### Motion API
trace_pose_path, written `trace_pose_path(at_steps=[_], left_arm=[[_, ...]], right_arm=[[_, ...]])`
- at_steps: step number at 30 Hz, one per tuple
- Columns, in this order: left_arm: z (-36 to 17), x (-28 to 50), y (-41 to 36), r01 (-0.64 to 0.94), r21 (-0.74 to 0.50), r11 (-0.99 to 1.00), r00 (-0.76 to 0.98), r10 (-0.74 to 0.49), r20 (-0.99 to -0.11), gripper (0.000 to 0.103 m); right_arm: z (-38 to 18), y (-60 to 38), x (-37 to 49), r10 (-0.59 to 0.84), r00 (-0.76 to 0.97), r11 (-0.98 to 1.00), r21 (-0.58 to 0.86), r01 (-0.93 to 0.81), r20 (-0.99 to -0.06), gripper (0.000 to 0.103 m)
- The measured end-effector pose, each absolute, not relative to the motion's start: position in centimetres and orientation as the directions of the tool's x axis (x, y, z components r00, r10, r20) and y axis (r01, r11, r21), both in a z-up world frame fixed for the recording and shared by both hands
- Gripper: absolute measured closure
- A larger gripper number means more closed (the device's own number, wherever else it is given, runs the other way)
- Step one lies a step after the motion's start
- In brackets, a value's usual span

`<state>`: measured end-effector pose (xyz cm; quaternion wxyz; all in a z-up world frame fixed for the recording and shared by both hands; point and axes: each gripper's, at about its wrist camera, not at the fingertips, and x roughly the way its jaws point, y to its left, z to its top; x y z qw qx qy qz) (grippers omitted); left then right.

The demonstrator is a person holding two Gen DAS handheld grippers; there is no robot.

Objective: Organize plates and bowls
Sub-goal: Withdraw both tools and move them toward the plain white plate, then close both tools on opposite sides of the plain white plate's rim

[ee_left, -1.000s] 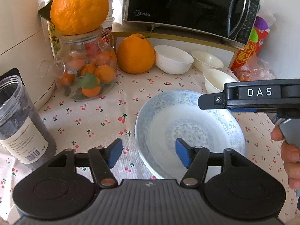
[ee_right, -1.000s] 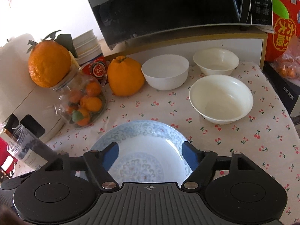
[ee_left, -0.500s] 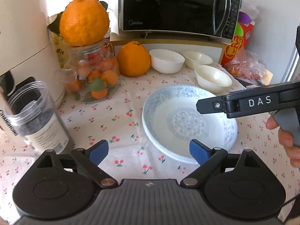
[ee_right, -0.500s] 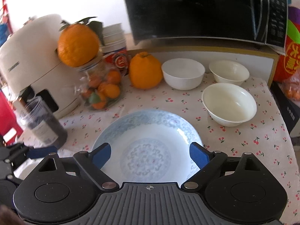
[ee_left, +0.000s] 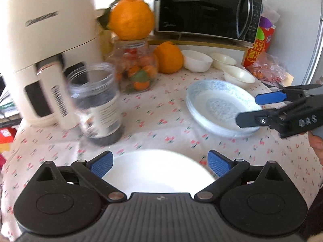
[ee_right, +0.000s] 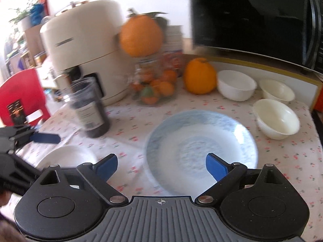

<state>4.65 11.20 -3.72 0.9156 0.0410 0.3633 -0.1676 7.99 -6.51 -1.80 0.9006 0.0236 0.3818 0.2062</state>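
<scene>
1. Evidently, your left gripper (ee_left: 159,164) and right gripper (ee_right: 161,166) both had jaws spread, just opened wider, with nothing pinched.
2. Risk: the white plate (ee_left: 157,171) at lower centre of the left view lay blurred beneath the fingers; a hasty closure could skid it across the cloth.
3. Risk: the plastic jar (ee_left: 97,102) stood near, so a wide swing might topple it.
4. The blue-patterned plate (ee_right: 201,141) appeared shallow, glossy, at centre right; three white bowls (ee_right: 276,119) sat upper right.
</scene>
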Motion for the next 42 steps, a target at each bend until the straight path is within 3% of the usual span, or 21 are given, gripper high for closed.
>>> trace_pose_path(at_steps=[11,21,29,35,42], left_arm=[[-5.2,1.1,17.2,0.393,-0.104,0.914,0.619,-0.346,-0.705,0.002],[-5.6,-0.7,19.5,0.501,-0.137,0.854,0.522,-0.425,-0.739,0.002],[-5.8,-2.3,18.7,0.624,-0.077,0.778,0.445,-0.435,-0.783,0.002],[-7.5,-2.5,17.2,0.658,0.022,0.753,0.456,-0.375,-0.807,0.003],[-8.5,-1.6,16.6,0.636,0.100,0.765,0.538,-0.347,-0.769,0.001]], right_arm=[[-3.5,-1.5,2.8,0.521,0.508,0.765,0.111,-0.634,-0.686,0.007],[-5.1,1.5,-0.3,0.567,0.392,0.621,0.062,-0.782,-0.724,0.007],[-5.2,0.4,1.3,0.587,0.380,0.675,0.173,-0.717,-0.715,0.007],[-5.5,0.3,3.0,0.572,0.391,0.740,0.247,-0.626,-0.721,0.007],[-5.9,1.0,4.6,0.554,0.438,0.793,0.287,-0.537,-0.708,0.011]])
